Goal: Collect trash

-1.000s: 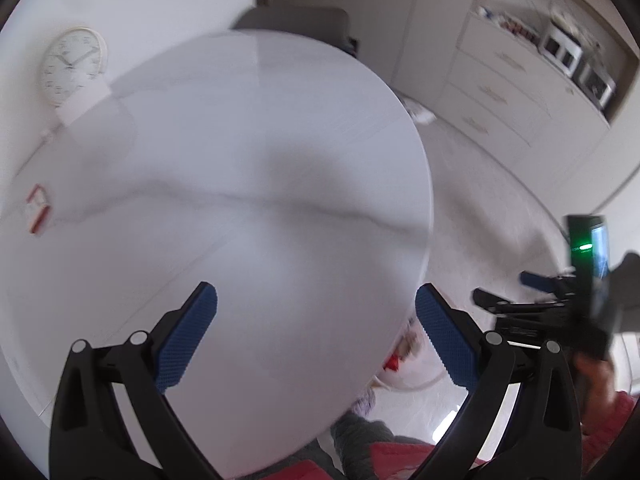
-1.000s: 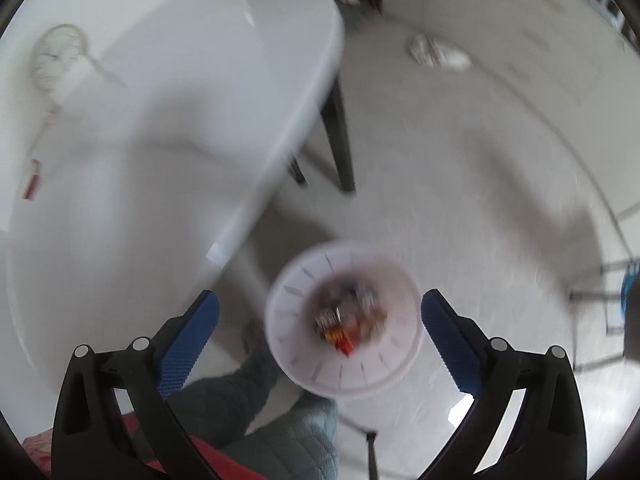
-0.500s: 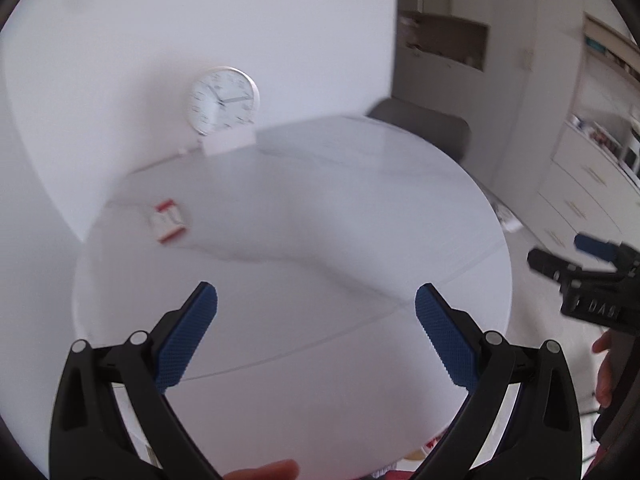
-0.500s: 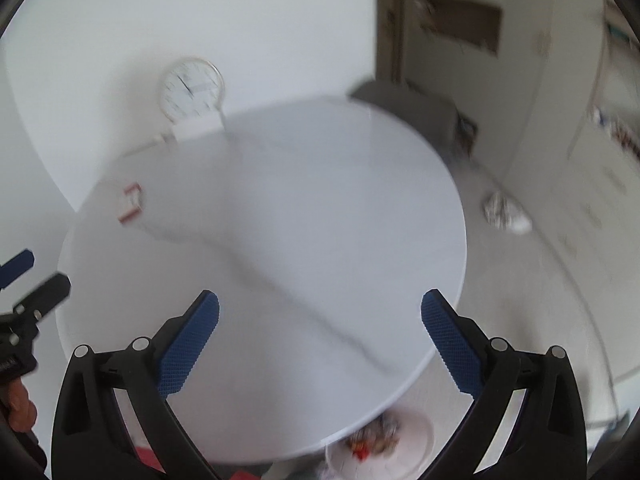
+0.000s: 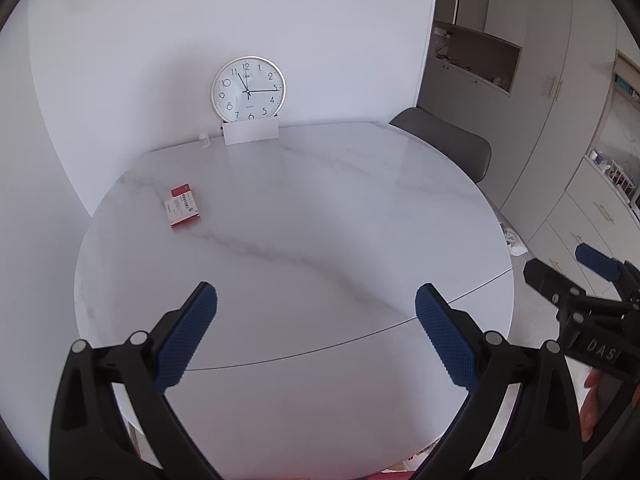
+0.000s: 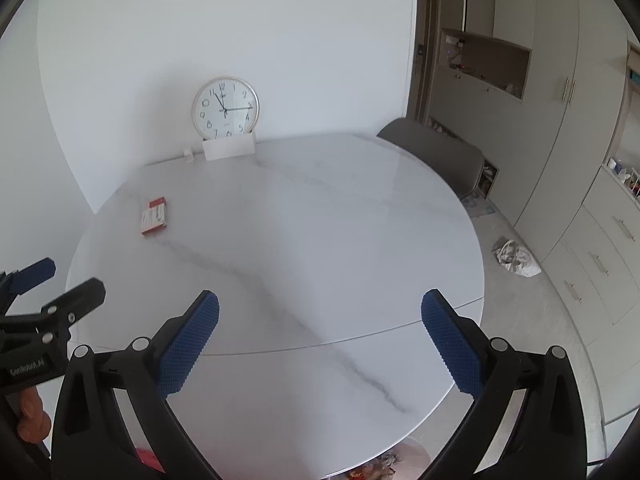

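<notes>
White marble is what the round table point(image 5: 304, 240) is made of, with thin grey lines across it; nearly all of the top is bare. At the far left a small red and white box point(image 5: 182, 205) is seen lying flat, well apart from everything else; it is the only loose thing on the top, so it is judged to be the trash now wanted. At the far edge a round clock point(image 5: 248, 89) is stood up in a white holder against the wall, with a tiny white bottle point(image 5: 204, 140) just to its left; these are not taken for trash.

Low and near, the left gripper point(image 5: 316, 334) is held over the near edge with its blue pads wide apart and nothing between them; to the right of it the right gripper point(image 6: 320, 338) is held the same way, spread wide and empty. Under the near right edge a little of a bin point(image 6: 416, 454) with bright wrappers in it can be seen on the floor; a grey chair point(image 6: 436, 160) is tucked in at the far right, and a crumpled white bag point(image 6: 516, 260) lies on the floor beyond.

No thing is held, so a new pick is judged to be starting. A long reach to the far left is called for; since the box lies flat, the pads must be brought down low on both sides of it before being squeezed.
</notes>
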A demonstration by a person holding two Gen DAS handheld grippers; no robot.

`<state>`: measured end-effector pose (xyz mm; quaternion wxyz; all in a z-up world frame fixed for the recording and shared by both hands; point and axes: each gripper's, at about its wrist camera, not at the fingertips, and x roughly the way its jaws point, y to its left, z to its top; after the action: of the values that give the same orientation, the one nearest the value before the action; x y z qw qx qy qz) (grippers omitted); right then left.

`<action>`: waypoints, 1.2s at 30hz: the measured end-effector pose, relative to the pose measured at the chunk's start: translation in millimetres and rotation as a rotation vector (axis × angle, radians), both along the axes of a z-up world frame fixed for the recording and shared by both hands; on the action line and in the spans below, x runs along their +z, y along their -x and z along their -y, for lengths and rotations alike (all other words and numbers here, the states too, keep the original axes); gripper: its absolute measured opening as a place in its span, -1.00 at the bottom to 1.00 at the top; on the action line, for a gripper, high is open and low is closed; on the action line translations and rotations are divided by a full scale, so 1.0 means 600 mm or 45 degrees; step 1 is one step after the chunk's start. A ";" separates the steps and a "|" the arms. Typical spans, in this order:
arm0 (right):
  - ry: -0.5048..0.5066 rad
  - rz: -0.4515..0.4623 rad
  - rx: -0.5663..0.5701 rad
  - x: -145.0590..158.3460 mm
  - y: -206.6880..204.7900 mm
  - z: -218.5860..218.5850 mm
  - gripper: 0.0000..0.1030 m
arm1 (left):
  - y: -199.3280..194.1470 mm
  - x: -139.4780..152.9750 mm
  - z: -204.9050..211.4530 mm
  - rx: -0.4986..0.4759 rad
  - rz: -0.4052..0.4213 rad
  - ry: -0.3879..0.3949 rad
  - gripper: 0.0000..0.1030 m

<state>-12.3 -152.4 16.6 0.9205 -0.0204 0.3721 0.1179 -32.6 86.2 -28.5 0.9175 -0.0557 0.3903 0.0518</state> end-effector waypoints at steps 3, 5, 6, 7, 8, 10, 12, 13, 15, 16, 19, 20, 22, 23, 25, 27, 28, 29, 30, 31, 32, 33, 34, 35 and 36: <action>-0.003 -0.008 -0.010 0.000 0.000 -0.001 0.95 | -0.011 -0.002 0.001 -0.011 -0.011 0.005 0.85; -0.007 -0.012 -0.015 0.000 -0.002 0.000 0.95 | -0.015 -0.005 0.001 -0.021 -0.020 0.007 0.85; -0.009 -0.015 -0.017 0.000 -0.003 -0.001 0.95 | -0.019 -0.007 0.000 -0.024 -0.024 0.006 0.85; -0.011 -0.017 -0.018 -0.001 -0.002 -0.001 0.95 | -0.020 -0.007 0.001 -0.027 -0.026 0.004 0.85; -0.012 -0.021 -0.018 -0.002 -0.002 -0.001 0.95 | -0.023 -0.008 0.002 -0.028 -0.028 0.002 0.85; -0.014 -0.025 -0.020 -0.005 -0.002 -0.003 0.95 | -0.025 -0.009 0.004 -0.029 -0.031 -0.007 0.85; -0.017 -0.028 -0.021 -0.006 -0.001 -0.003 0.95 | -0.026 -0.009 0.005 -0.029 -0.030 -0.015 0.85; -0.018 -0.029 -0.022 -0.007 -0.002 -0.002 0.95 | -0.026 -0.008 0.006 -0.030 -0.030 -0.018 0.85; -0.022 -0.032 -0.026 -0.007 -0.003 -0.001 0.95 | -0.027 -0.008 0.006 -0.035 -0.032 -0.023 0.85; -0.025 -0.034 -0.026 -0.008 -0.004 0.000 0.95 | -0.026 -0.009 0.007 -0.037 -0.035 -0.026 0.85; -0.026 -0.038 -0.027 -0.011 -0.004 0.001 0.95 | -0.026 -0.010 0.008 -0.039 -0.042 -0.026 0.85; -0.024 -0.038 -0.028 -0.011 -0.004 0.001 0.95 | -0.026 -0.011 0.007 -0.038 -0.044 -0.025 0.85; -0.023 -0.038 -0.032 -0.011 -0.004 0.001 0.95 | -0.027 -0.012 0.005 -0.034 -0.047 -0.023 0.85; -0.025 -0.038 -0.032 -0.011 -0.003 0.001 0.95 | -0.027 -0.012 0.004 -0.033 -0.049 -0.021 0.85; -0.026 -0.038 -0.032 -0.011 -0.003 0.000 0.95 | -0.027 -0.012 0.003 -0.034 -0.049 -0.021 0.85; -0.027 -0.037 -0.034 -0.010 -0.002 0.002 0.95 | -0.028 -0.012 0.003 -0.035 -0.049 -0.024 0.85; -0.028 -0.037 -0.034 -0.010 -0.002 0.004 0.95 | -0.028 -0.012 0.003 -0.037 -0.050 -0.025 0.85; -0.029 -0.037 -0.034 -0.010 -0.002 0.003 0.95 | -0.029 -0.012 0.002 -0.039 -0.051 -0.025 0.85; -0.029 -0.038 -0.034 -0.010 -0.002 0.003 0.95 | -0.029 -0.013 0.002 -0.040 -0.051 -0.024 0.85; -0.027 -0.038 -0.032 -0.010 -0.002 0.004 0.95 | -0.029 -0.013 0.002 -0.041 -0.052 -0.024 0.85; -0.026 -0.037 -0.033 -0.010 -0.002 0.004 0.95 | -0.029 -0.012 0.002 -0.042 -0.052 -0.025 0.85; -0.027 -0.037 -0.034 -0.010 -0.002 0.004 0.95 | -0.028 -0.012 0.002 -0.041 -0.052 -0.025 0.85; -0.027 -0.037 -0.035 -0.010 -0.002 0.005 0.95 | -0.028 -0.013 0.002 -0.042 -0.054 -0.027 0.85; -0.027 -0.038 -0.036 -0.010 -0.002 0.005 0.95 | -0.029 -0.013 0.002 -0.044 -0.055 -0.026 0.85; -0.027 -0.038 -0.036 -0.010 -0.002 0.005 0.95 | -0.029 -0.013 0.002 -0.046 -0.057 -0.025 0.85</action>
<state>-11.2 -155.5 10.8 0.9165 -0.0034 0.3848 0.1090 -15.2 85.2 -36.5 0.9099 -0.0385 0.4110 0.0405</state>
